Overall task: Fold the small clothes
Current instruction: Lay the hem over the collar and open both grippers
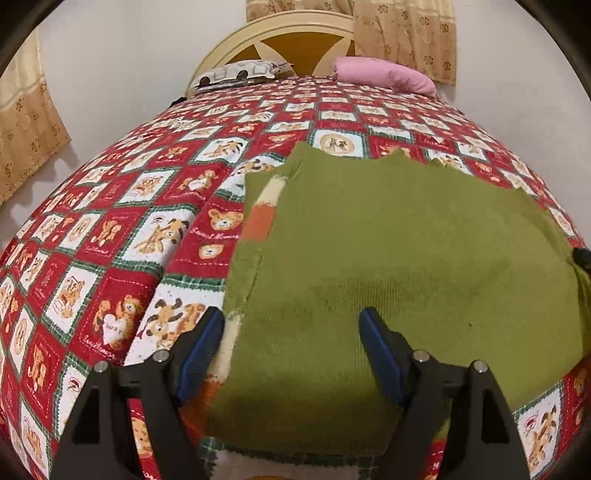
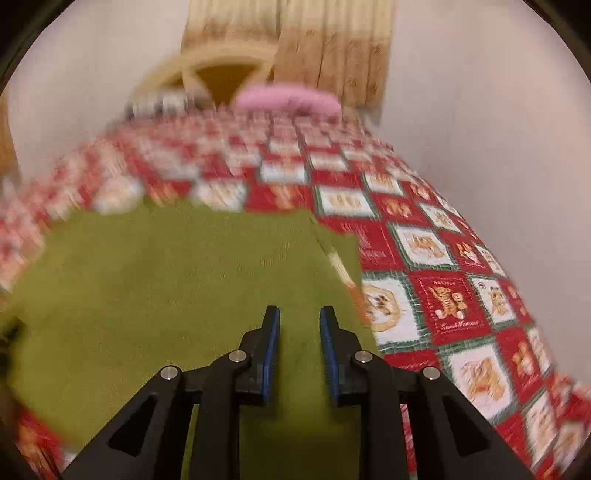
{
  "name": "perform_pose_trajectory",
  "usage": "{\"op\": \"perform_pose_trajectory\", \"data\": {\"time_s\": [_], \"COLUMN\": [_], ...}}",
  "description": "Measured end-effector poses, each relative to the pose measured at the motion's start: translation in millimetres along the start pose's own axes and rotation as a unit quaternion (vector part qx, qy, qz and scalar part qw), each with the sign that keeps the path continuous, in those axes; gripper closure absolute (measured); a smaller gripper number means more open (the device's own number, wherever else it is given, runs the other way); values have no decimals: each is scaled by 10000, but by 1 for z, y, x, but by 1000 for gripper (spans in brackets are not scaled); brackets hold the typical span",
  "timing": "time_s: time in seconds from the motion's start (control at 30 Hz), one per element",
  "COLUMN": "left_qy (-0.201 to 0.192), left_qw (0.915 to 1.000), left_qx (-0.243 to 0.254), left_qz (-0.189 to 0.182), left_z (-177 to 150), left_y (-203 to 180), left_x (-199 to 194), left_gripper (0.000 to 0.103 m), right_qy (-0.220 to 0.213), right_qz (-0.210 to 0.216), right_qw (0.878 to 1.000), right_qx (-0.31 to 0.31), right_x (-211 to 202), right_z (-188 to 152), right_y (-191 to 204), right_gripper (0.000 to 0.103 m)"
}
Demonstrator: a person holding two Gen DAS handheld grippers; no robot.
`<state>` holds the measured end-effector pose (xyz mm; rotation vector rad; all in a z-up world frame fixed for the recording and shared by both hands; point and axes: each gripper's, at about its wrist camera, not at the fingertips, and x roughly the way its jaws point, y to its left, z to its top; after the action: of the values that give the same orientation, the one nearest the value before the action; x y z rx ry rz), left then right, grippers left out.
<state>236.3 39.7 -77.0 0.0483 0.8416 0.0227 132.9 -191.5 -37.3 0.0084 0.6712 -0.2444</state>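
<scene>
A small green knitted sweater (image 1: 388,251) lies flat on the bed, with cream and orange stripes showing along its left edge. My left gripper (image 1: 291,321) is wide open and empty, just above the sweater's near left part. The sweater also shows in the right wrist view (image 2: 177,269), which is blurred. My right gripper (image 2: 299,317) hovers over the sweater's near right part, its jaws partly open with a narrow gap and nothing between them. A dark bit of the right gripper (image 1: 583,256) shows at the sweater's right edge in the left wrist view.
The bed has a red, white and green bear-patterned cover (image 1: 122,236). At the far end lie a patterned pillow (image 1: 236,74) and a pink pillow (image 1: 384,75) against a cream headboard (image 1: 273,29). Beige curtains (image 1: 406,37) hang behind. A white wall (image 2: 498,147) runs along the bed's right side.
</scene>
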Motion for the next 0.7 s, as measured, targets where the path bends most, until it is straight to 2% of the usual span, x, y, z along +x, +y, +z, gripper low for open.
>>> {"op": "perform_pose_trajectory", "data": {"time_s": [0.03, 0.2, 0.33, 0.43, 0.57, 0.7], "left_qy": [23, 23, 14, -81, -97, -171], "left_qw": [10000, 10000, 9998, 9971, 9841, 9712], "left_qx": [-19, -26, -219, -709, -1692, -2253], "left_qz": [2, 53, -9, -277, -528, -751], "left_z": [-1, -4, -7, -22, -49, -64], "left_y": [0, -1, 8, 28, 63, 76], "left_x": [1, 1, -5, -18, -33, -45], "left_gripper": [21, 19, 12, 11, 10, 10], "right_qy": [-48, 103, 540, 548, 548, 533], "right_qz": [251, 859, 810, 943, 1048, 1050], "right_qw": [9997, 9954, 9925, 9924, 9919, 9920], "right_qx": [63, -400, -735, -574, -455, -450], "right_x": [-12, -30, -7, -5, -2, -3], "right_z": [-2, -22, -49, -48, -48, -48], "right_y": [7, 57, 80, 73, 67, 68], "right_gripper": [80, 80, 80, 79, 79, 79]}}
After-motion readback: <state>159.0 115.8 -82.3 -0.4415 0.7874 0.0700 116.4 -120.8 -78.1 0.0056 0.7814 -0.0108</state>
